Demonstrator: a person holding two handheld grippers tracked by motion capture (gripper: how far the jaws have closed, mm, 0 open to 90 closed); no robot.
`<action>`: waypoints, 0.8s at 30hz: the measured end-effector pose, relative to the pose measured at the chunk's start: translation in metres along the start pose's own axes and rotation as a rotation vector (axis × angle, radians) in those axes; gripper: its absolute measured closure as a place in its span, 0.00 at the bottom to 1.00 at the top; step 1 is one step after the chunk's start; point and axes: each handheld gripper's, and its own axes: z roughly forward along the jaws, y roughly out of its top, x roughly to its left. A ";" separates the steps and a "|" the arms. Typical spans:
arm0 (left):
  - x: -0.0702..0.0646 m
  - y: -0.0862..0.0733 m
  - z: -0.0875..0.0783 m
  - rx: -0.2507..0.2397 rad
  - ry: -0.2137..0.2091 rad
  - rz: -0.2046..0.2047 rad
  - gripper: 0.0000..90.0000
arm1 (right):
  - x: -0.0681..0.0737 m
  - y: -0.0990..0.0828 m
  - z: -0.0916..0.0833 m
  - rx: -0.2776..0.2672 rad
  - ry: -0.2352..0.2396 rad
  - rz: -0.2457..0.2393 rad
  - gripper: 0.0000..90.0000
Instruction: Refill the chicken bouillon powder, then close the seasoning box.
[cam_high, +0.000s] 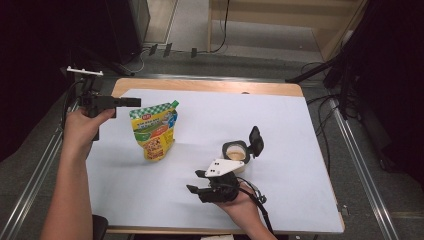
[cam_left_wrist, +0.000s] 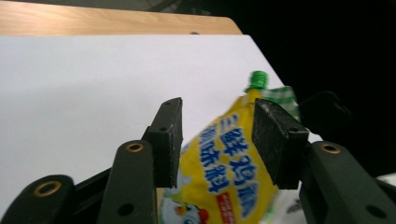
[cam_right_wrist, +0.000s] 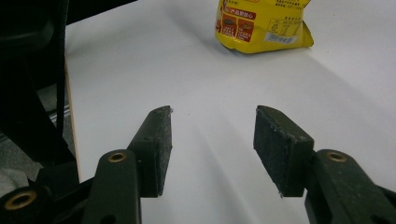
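1. Fingers on the left gripper (cam_left_wrist: 212, 144) are spread wide with nothing between the pads yet; the pouch (cam_left_wrist: 224, 172) shows in the gap beyond them, so it's lined up but not touching as far as I can tell.
2. Right gripper (cam_right_wrist: 212, 149) is spread just as wide, holding nothing, pointed across bare white mat (cam_right_wrist: 210, 84) toward the pouch's bottom end, well apart from it.
3. From above, the pouch (cam_high: 154, 130) stands toward the left side of the mat, long axis roughly upright, green cap (cam_high: 174, 104) at its top corner.
4. Left gripper (cam_high: 131, 102) sits just beside that top edge, so I'd guess it's the one going in.
5. Right gripper (cam_high: 196, 181) is parked near the open cup (cam_high: 236, 152).
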 end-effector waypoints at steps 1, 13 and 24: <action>0.003 -0.001 0.001 -0.004 0.004 -0.001 0.60 | 0.000 0.001 -0.001 0.000 0.000 0.000 0.54; 0.023 -0.013 0.021 0.027 0.023 -0.037 0.52 | -0.009 0.008 -0.020 -0.019 -0.008 0.036 0.56; 0.030 -0.020 0.031 0.052 0.014 -0.037 0.47 | -0.022 0.012 -0.039 -0.032 -0.043 0.066 0.59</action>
